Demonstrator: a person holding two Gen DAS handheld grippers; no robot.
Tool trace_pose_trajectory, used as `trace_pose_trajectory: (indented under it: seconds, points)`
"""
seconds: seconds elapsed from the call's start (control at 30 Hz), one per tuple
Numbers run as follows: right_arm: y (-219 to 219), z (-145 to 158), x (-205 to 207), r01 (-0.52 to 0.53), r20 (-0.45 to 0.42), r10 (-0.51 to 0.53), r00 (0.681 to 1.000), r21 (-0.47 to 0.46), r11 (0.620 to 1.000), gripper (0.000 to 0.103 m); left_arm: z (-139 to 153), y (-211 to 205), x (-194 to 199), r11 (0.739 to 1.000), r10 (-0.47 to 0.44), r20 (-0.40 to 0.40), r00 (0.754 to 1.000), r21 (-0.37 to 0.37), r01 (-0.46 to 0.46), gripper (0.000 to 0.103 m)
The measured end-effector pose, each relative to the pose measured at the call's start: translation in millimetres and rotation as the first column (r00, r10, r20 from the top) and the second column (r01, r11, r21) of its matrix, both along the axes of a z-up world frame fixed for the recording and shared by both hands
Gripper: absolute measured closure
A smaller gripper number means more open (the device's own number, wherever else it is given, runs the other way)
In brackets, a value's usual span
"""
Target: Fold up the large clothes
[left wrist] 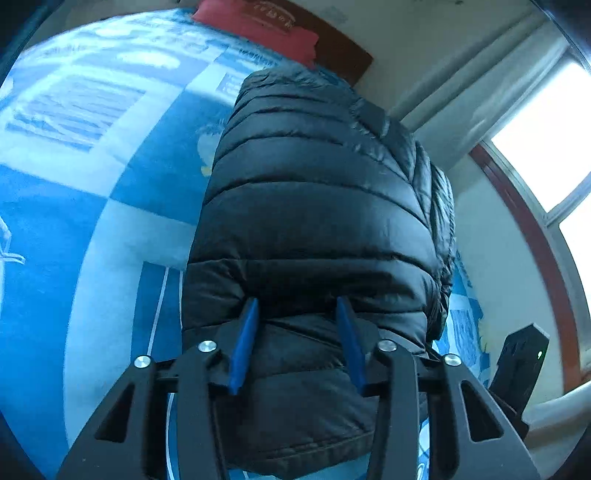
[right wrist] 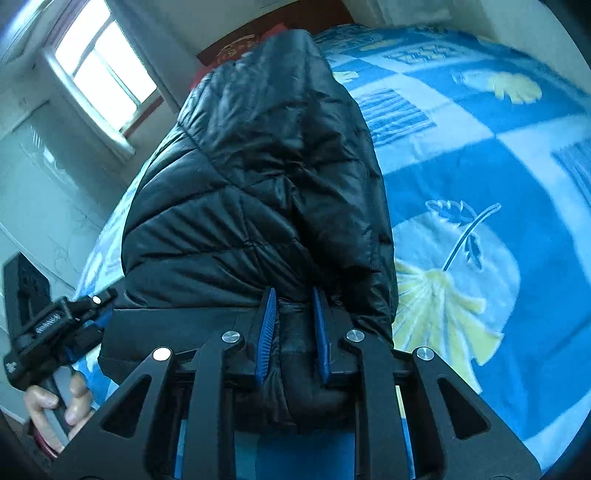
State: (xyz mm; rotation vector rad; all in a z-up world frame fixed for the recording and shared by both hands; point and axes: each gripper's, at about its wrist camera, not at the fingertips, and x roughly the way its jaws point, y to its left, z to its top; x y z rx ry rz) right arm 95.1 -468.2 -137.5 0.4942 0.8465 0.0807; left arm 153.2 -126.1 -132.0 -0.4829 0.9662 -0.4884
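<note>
A black quilted puffer jacket [left wrist: 314, 206] lies on a blue and white patterned bedspread [left wrist: 92, 184]. My left gripper [left wrist: 297, 306] is shut on a thick fold at the jacket's near edge, blue fingers [left wrist: 245, 339] on either side of the padding. My right gripper [right wrist: 293, 295] is shut on another bunch of the same jacket [right wrist: 258, 177], its blue pads [right wrist: 266, 332] pressed into the fabric. The left gripper [right wrist: 85, 317] also shows at the left of the right wrist view, held by a hand. The jacket's far end reaches towards the headboard.
A red pillow [left wrist: 258, 22] and a brown wooden headboard [left wrist: 343, 51] sit at the far end of the bed. A bright window [right wrist: 103, 70] and a pale wall lie beside the bed. The bedspread [right wrist: 480, 184] stretches wide to the right of the jacket.
</note>
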Motion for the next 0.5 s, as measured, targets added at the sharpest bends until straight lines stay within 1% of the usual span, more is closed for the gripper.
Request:
trace_pose_trajectory:
  seconds: [0.03,0.1,0.17,0.23,0.27,0.3,0.37,0.43,0.5]
  points:
    - [1,2,-1,0.000,0.000,0.000,1.000,-0.007,1.000,0.084,2,2,-1,1.000,-0.005,0.003,1.000,-0.009,0.005,0.061]
    - [2,9,-6,-0.004,-0.007,0.004,1.000,-0.004,1.000,0.084,10,5,-4,1.000,-0.017,0.016,1.000,0.003,0.017,0.061]
    - [-1,22,-10,-0.005,-0.015,0.005,1.000,-0.002,1.000,0.082,19,11,-7,1.000,-0.011,0.010,1.000,-0.003,0.011,0.061]
    - [-4,48,-14,-0.007,0.036,0.006,0.999,0.020,1.000,0.080,32,18,-10,0.999,-0.002,0.019,1.000,-0.053,0.003,0.060]
    - [-5,60,-14,-0.009,0.066,0.007,0.998,0.028,1.000,0.078,41,20,-8,0.998,0.002,0.041,0.999,-0.061,0.000,0.059]
    - [-6,73,-10,-0.006,0.090,0.004,0.996,0.024,1.000,0.074,50,18,-4,0.998,-0.005,0.068,0.998,-0.060,0.010,0.057]
    - [-5,86,4,-0.010,0.120,0.009,0.993,0.001,1.000,0.073,60,13,6,0.998,-0.020,0.104,0.994,-0.051,0.025,0.054]
    - [-6,89,24,-0.012,0.131,0.013,0.991,-0.014,1.000,0.073,64,7,18,0.998,-0.019,0.112,0.993,-0.065,0.027,0.053]
    - [-6,82,44,-0.026,0.123,0.027,0.992,-0.005,1.000,0.073,59,-1,33,0.996,-0.030,0.092,0.995,-0.075,0.037,0.051]
